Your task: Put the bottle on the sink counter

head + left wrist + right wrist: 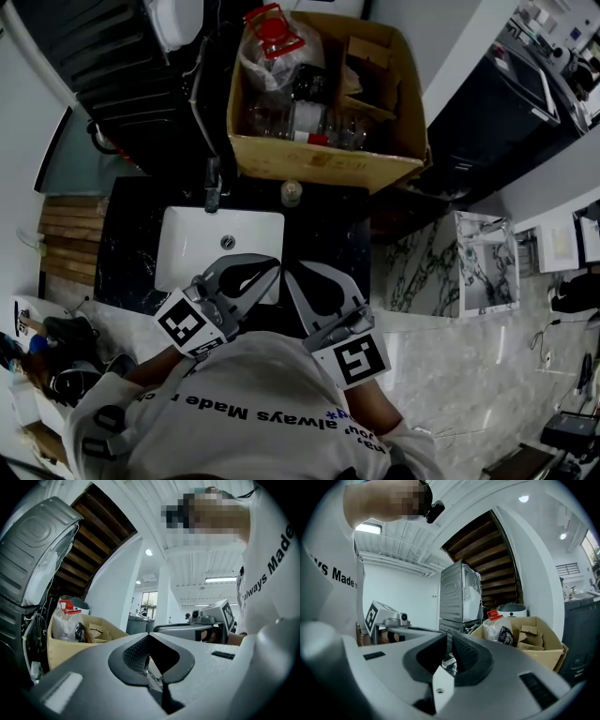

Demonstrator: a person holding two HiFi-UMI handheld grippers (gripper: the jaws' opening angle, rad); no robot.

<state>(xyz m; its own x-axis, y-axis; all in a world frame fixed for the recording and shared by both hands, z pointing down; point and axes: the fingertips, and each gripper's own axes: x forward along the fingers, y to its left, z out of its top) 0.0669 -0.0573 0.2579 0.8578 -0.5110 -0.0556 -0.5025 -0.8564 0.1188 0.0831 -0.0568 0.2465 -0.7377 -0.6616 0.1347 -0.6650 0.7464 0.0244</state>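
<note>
A cardboard box (319, 161) stands at the back of the black sink counter (333, 230). It holds several clear bottles (305, 122) and a bagged big bottle with a red cap (272, 33). The same red-capped bottle (65, 620) shows in the left gripper view, and the red-capped bottle (497, 625) in the right gripper view. Both grippers are held close to the person's chest, over the counter's near edge. My left gripper (272, 264) (149, 637) is shut and empty. My right gripper (289, 272) (450, 641) is shut, with nothing between its pads.
A white sink basin (178, 234) with a faucet (214, 187) lies in the counter, left of centre. A small pale round item (292, 192) stands behind it. A grey appliance (141, 75) (461, 592) stands at the far left, a marble-patterned surface (441, 272) at the right.
</note>
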